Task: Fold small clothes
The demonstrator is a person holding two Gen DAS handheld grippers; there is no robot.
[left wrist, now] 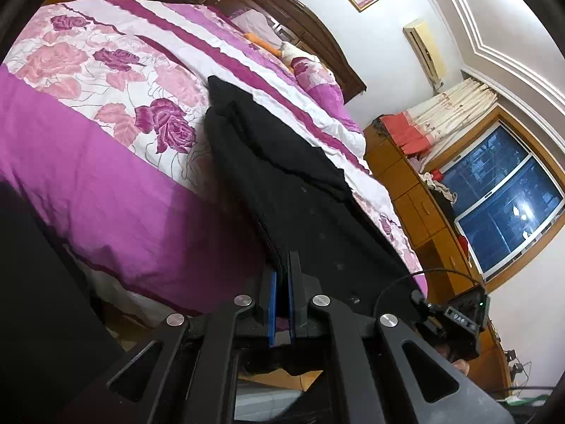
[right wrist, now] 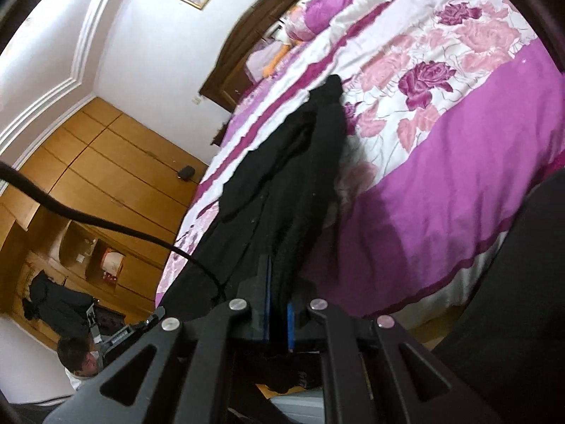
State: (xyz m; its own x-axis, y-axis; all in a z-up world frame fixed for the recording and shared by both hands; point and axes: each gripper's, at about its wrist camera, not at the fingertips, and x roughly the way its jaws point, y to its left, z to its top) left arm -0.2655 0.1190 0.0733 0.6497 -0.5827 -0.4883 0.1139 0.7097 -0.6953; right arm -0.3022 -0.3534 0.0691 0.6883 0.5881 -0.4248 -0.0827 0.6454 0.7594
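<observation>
Both grippers are pinching the black garment (left wrist: 282, 162) by its near edge, left gripper (left wrist: 281, 268) and right gripper (right wrist: 279, 282) each clamped on a corner. It's stretched out over the bed (left wrist: 88, 176), probably so it lays flat for folding.

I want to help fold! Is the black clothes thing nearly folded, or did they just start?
Somewhere in the middle, it seems. Done: the black garment already lies in layers, so it may be doubled once. In hand: the left gripper and right gripper are both shut on its near edge, with the far end resting on the flowery bedspread. Left: probably another fold, then smoothing it flat.
</observation>
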